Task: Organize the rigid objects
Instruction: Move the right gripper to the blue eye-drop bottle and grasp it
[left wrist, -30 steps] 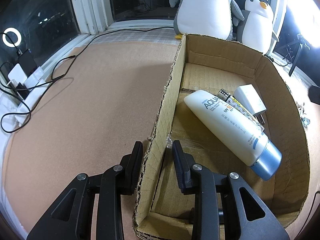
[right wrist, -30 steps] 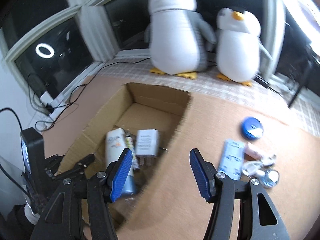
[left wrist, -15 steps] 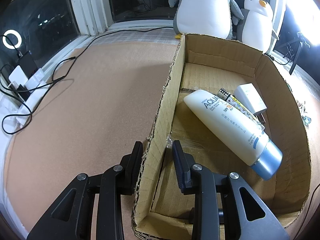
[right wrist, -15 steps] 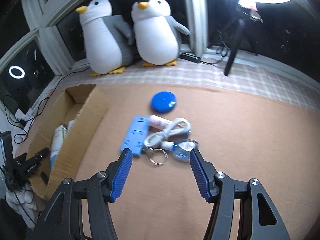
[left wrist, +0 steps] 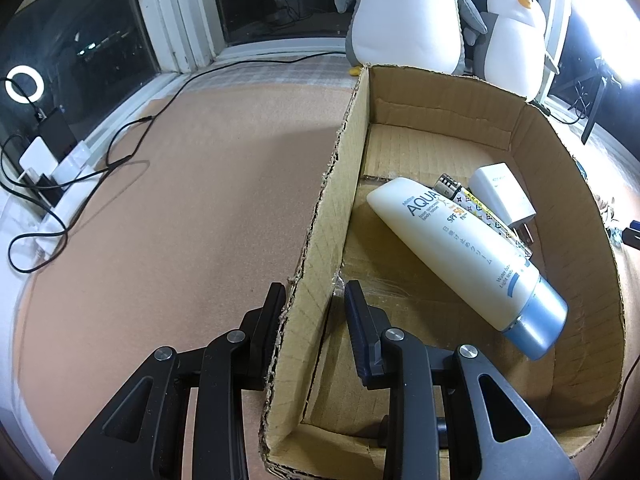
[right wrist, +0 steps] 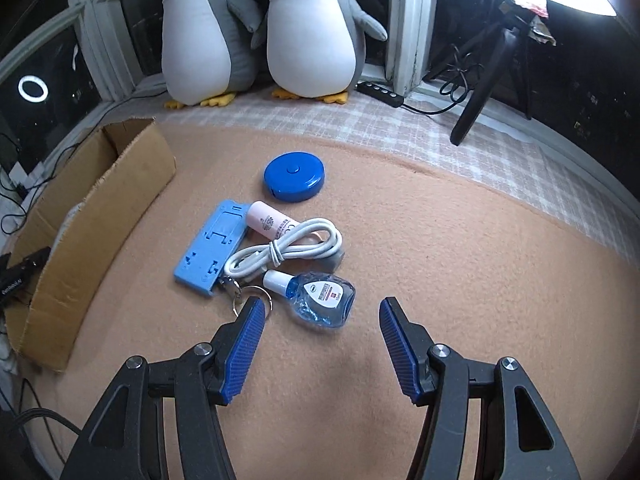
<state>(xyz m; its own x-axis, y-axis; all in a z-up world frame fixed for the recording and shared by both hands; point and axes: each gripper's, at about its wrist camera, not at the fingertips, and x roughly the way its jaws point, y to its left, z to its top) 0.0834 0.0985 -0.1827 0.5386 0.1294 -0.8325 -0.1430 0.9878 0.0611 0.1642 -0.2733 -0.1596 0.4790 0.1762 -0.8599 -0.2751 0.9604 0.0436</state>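
My left gripper is shut on the near left wall of the cardboard box, one finger on each side. A white sunscreen tube, a patterned lighter and a white charger lie inside the box. My right gripper hangs open just over a heap on the tan mat. The heap holds a small blue bottle, a coiled white cable, a pink tube, a light-blue phone stand, a key ring and a round blue tape measure. The bottle lies just ahead of the right fingertips, and nothing is held.
Two plush penguins stand on the checked cloth by the window. A black power strip and a tripod leg sit at the back right. Black cables and chargers run along the left edge. The box lies left of the heap.
The right gripper has swung from over the box to the heap on the right and come down closer to it, jaws unchanged. The left gripper kept its hold on the box wall.
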